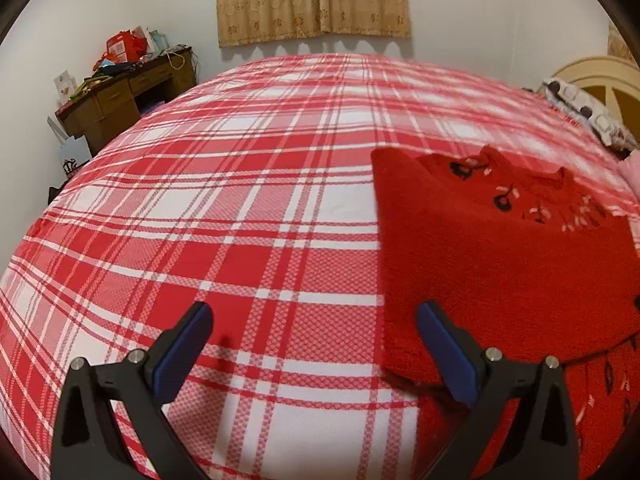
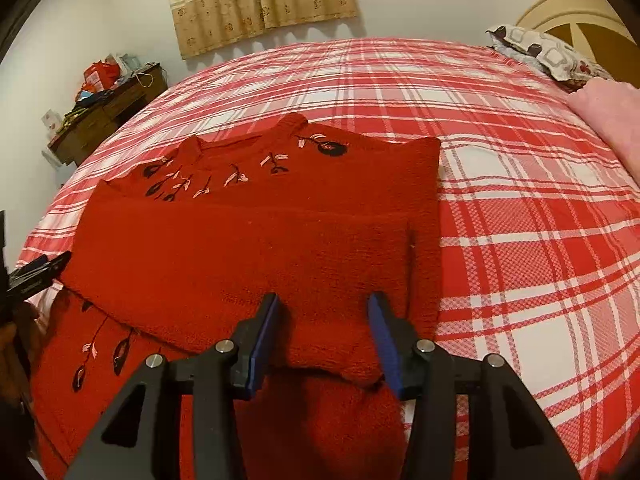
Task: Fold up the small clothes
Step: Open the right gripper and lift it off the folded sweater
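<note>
A red knitted sweater [image 2: 240, 248] with black and pink flower embroidery lies on the plaid bed sheet [image 2: 520, 240], its lower part folded up over the chest. My right gripper [image 2: 324, 298] hovers at the near edge of that fold, open, with the fold's edge lying between the blue pads and neither pad pressing on it. In the left wrist view the sweater [image 1: 500, 260] fills the right side. My left gripper [image 1: 314, 308] stands wide open over bare sheet [image 1: 240, 220] at the sweater's left edge, holding nothing. Its tip [image 2: 40, 270] also shows at the left edge of the right wrist view.
A cluttered wooden desk [image 1: 120, 96] stands beyond the bed's far left corner. A patterned pillow [image 2: 548, 52], a pink blanket [image 2: 612, 120] and a cream headboard [image 2: 580, 12] are at the right. A beige curtain [image 1: 312, 0] hangs on the far wall.
</note>
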A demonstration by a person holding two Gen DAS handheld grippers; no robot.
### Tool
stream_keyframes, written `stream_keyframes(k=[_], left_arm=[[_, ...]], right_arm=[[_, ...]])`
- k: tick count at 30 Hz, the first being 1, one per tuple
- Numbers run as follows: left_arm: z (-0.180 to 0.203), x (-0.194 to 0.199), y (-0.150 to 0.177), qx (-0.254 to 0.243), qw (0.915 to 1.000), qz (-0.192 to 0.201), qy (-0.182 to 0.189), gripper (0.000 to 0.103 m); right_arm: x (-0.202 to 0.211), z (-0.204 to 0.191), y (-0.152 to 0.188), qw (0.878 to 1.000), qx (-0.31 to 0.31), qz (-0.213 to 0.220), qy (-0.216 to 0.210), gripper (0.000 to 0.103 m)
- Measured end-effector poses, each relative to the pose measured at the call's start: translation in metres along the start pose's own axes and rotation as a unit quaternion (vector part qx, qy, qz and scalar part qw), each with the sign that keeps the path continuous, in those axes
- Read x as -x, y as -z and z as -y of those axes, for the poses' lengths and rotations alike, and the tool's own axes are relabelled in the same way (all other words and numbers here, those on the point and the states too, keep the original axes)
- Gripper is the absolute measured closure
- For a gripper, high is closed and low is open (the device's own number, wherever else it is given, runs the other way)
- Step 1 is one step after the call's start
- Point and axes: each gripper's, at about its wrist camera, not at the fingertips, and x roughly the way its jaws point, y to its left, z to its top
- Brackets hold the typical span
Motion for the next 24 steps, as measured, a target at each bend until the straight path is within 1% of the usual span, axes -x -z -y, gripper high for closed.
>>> stream_keyframes(k=[2, 4, 9, 11, 14, 19, 24], left_arm=[[0.003, 0.002, 0.001, -0.001, 1.0000, -0.001, 0.002, 0.000], [0.006, 0.008, 0.002, -0.003, 0.9999, 0.009, 0.005, 0.000], [0.012, 0.031, 0.009, -0.006, 0.9990, 0.014, 0.043, 0.000], [0.015, 0.040, 0.011, -0.010, 0.9985, 0.016, 0.050, 0.000], [0.020, 0.053, 0.014, -0.019, 0.9981, 0.025, 0.054, 0.000], [0.022, 0.066, 0.017, -0.021, 0.9975, 0.026, 0.062, 0.000], [0.023, 0.078, 0.032, -0.027, 0.9969, 0.020, 0.072, 0.000]], right_arm=[[0.002, 0.002, 0.003, 1.000, -0.010, 0.008, -0.005, 0.055], [0.003, 0.003, 0.003, 1.000, -0.012, 0.010, -0.006, 0.055], [0.026, 0.000, 0.010, 0.999, -0.027, 0.033, 0.000, 0.055], [0.035, -0.001, 0.015, 0.999, -0.028, 0.043, -0.004, 0.055], [0.043, 0.000, 0.021, 0.998, -0.033, 0.044, -0.008, 0.055], [0.049, -0.002, 0.030, 0.999, -0.039, 0.033, -0.013, 0.054], [0.062, -0.013, 0.045, 0.999, -0.031, 0.030, -0.024, 0.054]])
